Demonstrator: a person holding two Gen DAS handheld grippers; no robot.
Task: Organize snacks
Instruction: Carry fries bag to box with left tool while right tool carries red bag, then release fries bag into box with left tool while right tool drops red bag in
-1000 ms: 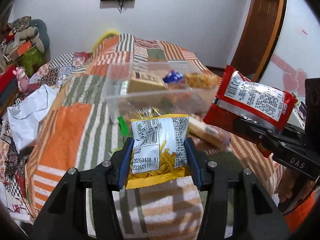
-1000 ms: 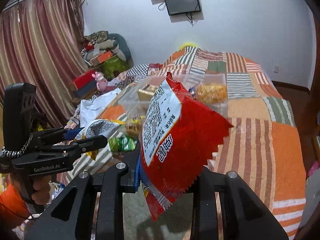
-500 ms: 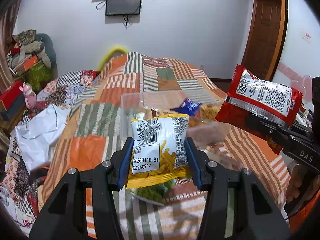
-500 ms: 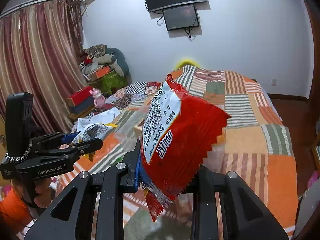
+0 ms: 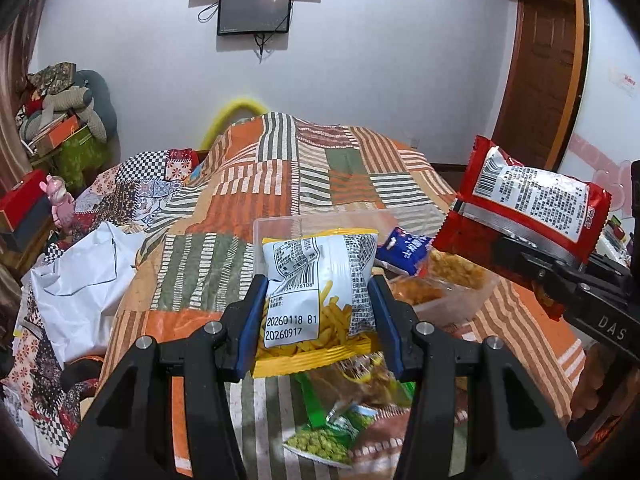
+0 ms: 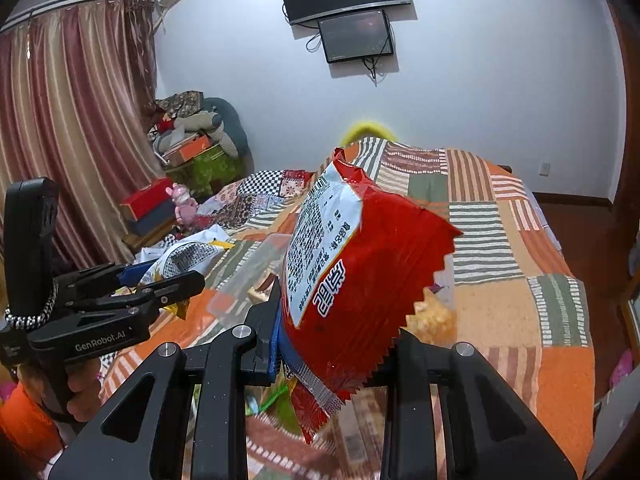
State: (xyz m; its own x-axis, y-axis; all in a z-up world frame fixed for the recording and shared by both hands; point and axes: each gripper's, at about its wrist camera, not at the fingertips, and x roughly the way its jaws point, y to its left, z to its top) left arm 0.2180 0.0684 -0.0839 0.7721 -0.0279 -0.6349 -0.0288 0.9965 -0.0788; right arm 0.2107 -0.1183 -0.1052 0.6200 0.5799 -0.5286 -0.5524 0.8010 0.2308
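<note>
Room: bedroom with a white wall, two dark screens [image 5: 256, 12] mounted on it, and striped curtains [image 6: 72, 140] at the far left of the right wrist view.
Surface: patchwork bed cover [image 5: 280, 184] in orange, green and white stripes; a white plastic bag [image 5: 80, 284] lies crumpled on its left part.
Left gripper [image 5: 320, 316]: closed onto the yellow fries packet [image 5: 316, 292], blue pads pinching both side edges, packet upright with its date print facing the camera.
Loose snack: green pea packet [image 5: 324, 440] lies on the bed cover just below the held packet.
Clear bin [image 5: 440, 280]: stands on the bed beyond the left gripper and slightly right; a blue packet [image 5: 404, 248] and orange snacks already sit inside.
Right gripper [image 6: 338, 336]: clamped on the red packet [image 6: 360, 280], which is tilted, its serrated end pointing right.
Step in hand, as judged: carrying both packets to the clear bin.
How to do it well: bring each packet above the open rim before opening, one gripper at a time so the two do not collide; lower it close to the contents, since light puffy packets can slide off the pile or catch on the wall.
Left over: the green pea packet is not yet collected.
</note>
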